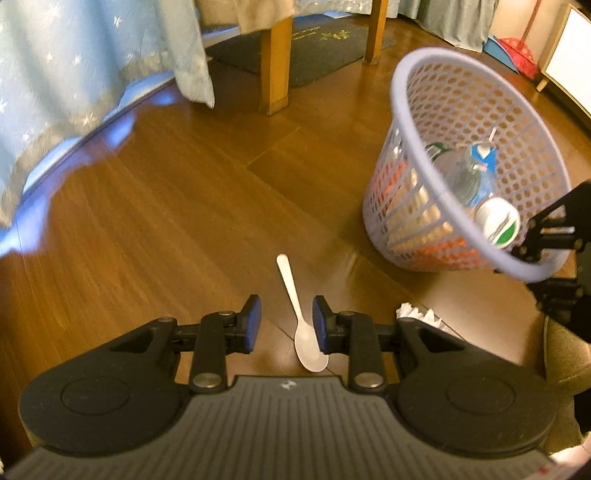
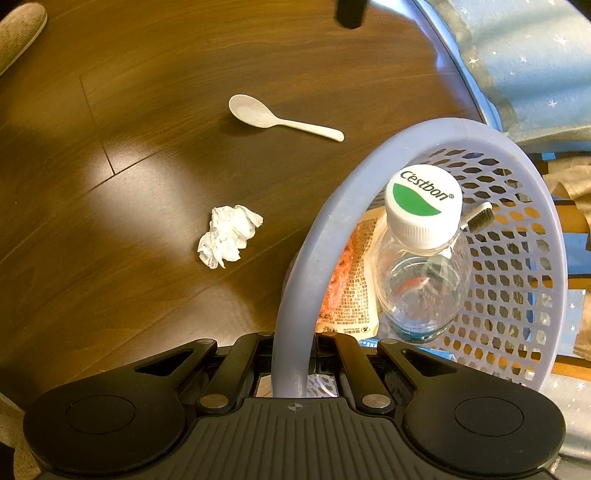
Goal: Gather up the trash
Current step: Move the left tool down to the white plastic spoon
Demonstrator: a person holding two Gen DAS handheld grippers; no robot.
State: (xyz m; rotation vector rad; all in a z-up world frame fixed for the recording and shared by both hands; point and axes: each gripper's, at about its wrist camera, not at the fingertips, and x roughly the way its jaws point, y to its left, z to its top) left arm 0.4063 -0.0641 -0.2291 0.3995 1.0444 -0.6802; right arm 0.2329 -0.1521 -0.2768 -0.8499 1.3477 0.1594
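A white plastic spoon lies on the wood floor, its bowl between the blue pads of my open left gripper; it shows too in the right wrist view as the spoon. My right gripper is shut on the rim of the lilac mesh basket, which is tilted; from the left wrist view the basket has the right gripper at its near rim. Inside are a clear bottle with a white and green cap, a printed wrapper and a toothbrush. A crumpled white tissue lies on the floor.
A pale blue starred cloth hangs at the left, beside wooden furniture legs and a dark mat. A red broom stands far right. A slippered foot shows at the top left of the right wrist view.
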